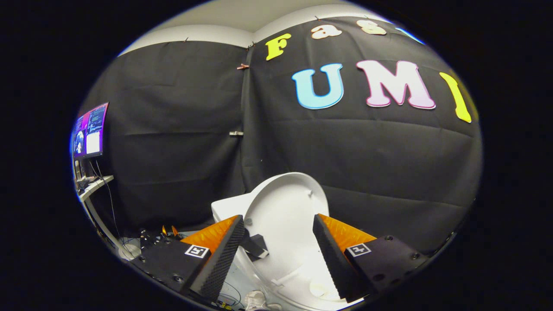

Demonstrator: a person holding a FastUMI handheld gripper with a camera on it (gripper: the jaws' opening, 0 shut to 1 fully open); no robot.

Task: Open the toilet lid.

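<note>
Holding wide apart, the gripper (276, 255) has nothing between its fingers; the gap frames the toilet lid (283, 207) just ahead.

Position: lid stands raised, near upright, its underside facing the gripper and leaning back toward the cistern (227, 209), which sits ahead and to the left of the lid. Task looks essentially done, judging from how the lid stands.

Risks:
- Lid could tip forward and drop shut if it is not past its balance point; cannot tell from here whether it rests against the cistern or the black cloth wall (367, 151) behind it.
- A finger withdrawn carelessly could catch the lid's rim and pull it back down. The left finger lies close to a small dark block (255, 246) at the lid's lower left edge; whether they touch I cannot tell.
- Smooth plastic gives little friction, so any renewed push may slip.

Materials and shapes:
- Lid: white, glossy, hard plastic by the look; rounded oval outline, shallow dished underside, a small bump stop near its upper right.
- Cistern: white, boxy corner.
- Finger inner faces: finely ribbed, wedge-shaped.
- Wall: matte cloth, creased.

Well off to the left: a lit monitor (90, 129) on a stand.
</note>
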